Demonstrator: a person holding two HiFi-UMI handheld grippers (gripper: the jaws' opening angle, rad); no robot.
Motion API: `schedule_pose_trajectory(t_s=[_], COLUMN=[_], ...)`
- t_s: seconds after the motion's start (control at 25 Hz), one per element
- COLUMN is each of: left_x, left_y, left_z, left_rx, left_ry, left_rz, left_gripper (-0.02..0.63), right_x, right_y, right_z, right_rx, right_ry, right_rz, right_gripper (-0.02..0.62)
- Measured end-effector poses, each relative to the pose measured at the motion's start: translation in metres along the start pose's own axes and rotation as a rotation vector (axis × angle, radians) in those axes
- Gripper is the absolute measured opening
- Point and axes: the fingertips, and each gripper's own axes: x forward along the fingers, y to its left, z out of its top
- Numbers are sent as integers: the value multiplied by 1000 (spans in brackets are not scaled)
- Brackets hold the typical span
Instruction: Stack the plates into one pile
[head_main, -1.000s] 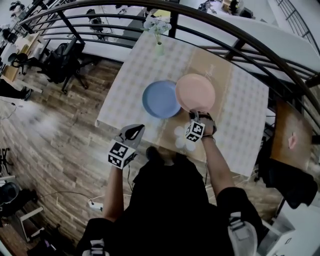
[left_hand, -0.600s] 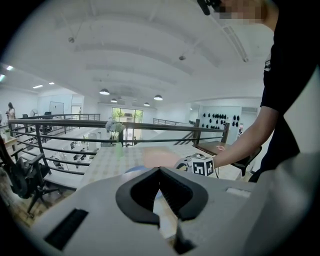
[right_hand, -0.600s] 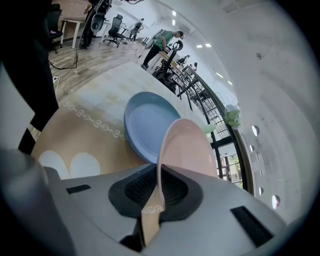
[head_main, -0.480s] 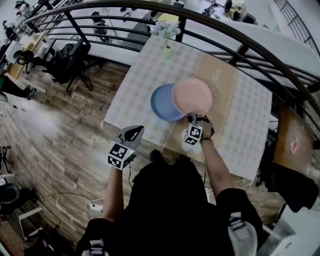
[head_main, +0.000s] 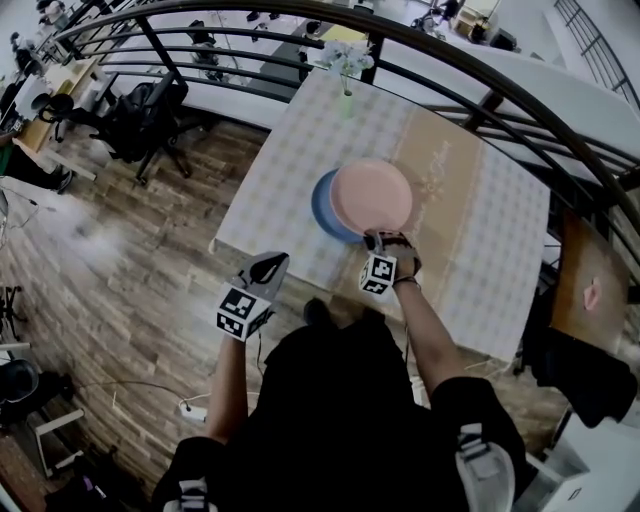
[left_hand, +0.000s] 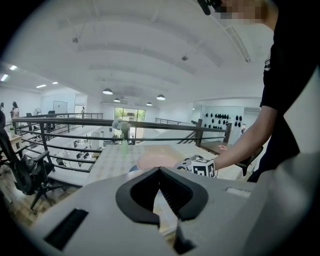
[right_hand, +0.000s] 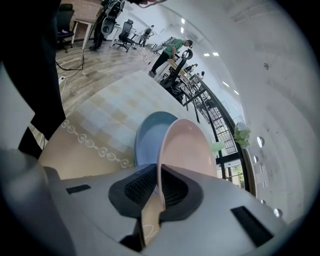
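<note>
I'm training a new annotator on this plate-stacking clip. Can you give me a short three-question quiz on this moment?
1. True or false: no gripper touches the pink plate.
2. Which gripper holds a plate? A) left B) right C) both
3. In the head view, what colour is the plate partly covered by the pink one?

Key:
1. False. The right gripper has the plate's rim between its jaws, which are beginning to open.
2. B. The left gripper is shut and empty.
3. Blue: the blue plate.
</note>
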Motion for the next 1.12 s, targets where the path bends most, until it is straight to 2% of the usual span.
schedule_pose_trajectory(t_s=[0.48,1.12], left_x=[-21,-30], left_y=[20,18], left_z=[-12,-23], left_rx=[-7,-16], left_ry=[9,12], left_rz=[25,34], left_gripper=[1,0], right_x=[14,18], right_y=[14,28], right_z=[39,45], right_rx=[-26,-39], right_ry=[-36,-31], right_rz=[29,64], right_gripper=[21,54])
